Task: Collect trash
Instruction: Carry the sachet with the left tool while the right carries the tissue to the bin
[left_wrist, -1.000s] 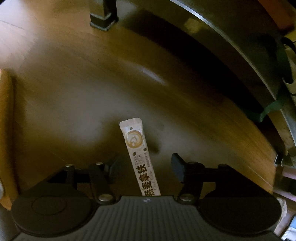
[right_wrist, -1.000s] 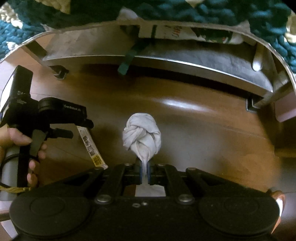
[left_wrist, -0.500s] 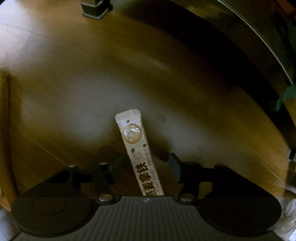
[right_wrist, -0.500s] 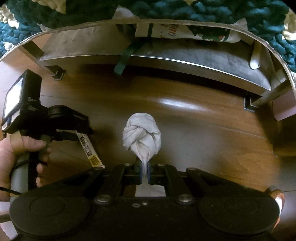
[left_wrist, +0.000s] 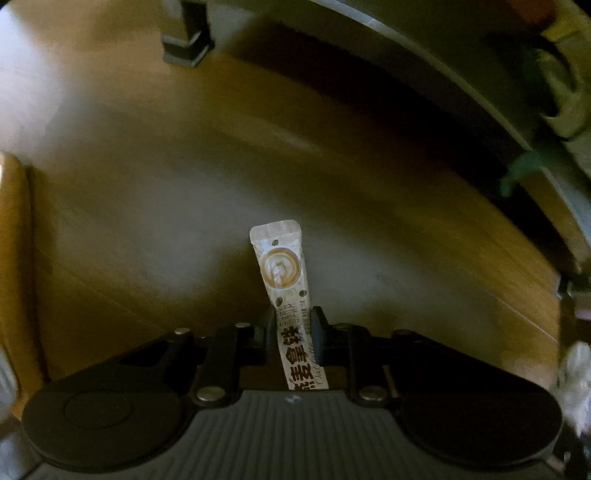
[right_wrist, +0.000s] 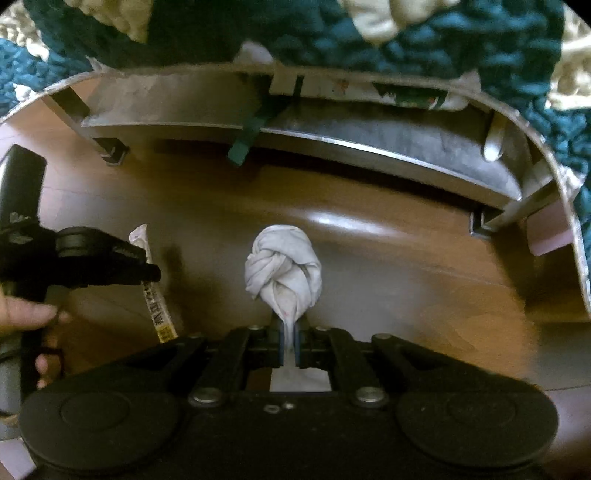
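Left wrist view: left hand-held gripper (left_wrist: 293, 325) clenched on coffee sachet (left_wrist: 282, 273) mid-length, above wooden floor (left_wrist: 147, 206). Sachet light, slick, floppy; best pinched flat across its width. Right hand-held gripper (right_wrist: 290, 334) grasping knotted tissue (right_wrist: 282, 271) by tail; soft, crushable.

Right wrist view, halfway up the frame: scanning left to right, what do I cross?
Left tongs, shut on the coffee sachet → knotted tissue wad, held by the right tongs → bare wooden floor → metal bench leg at the far right.
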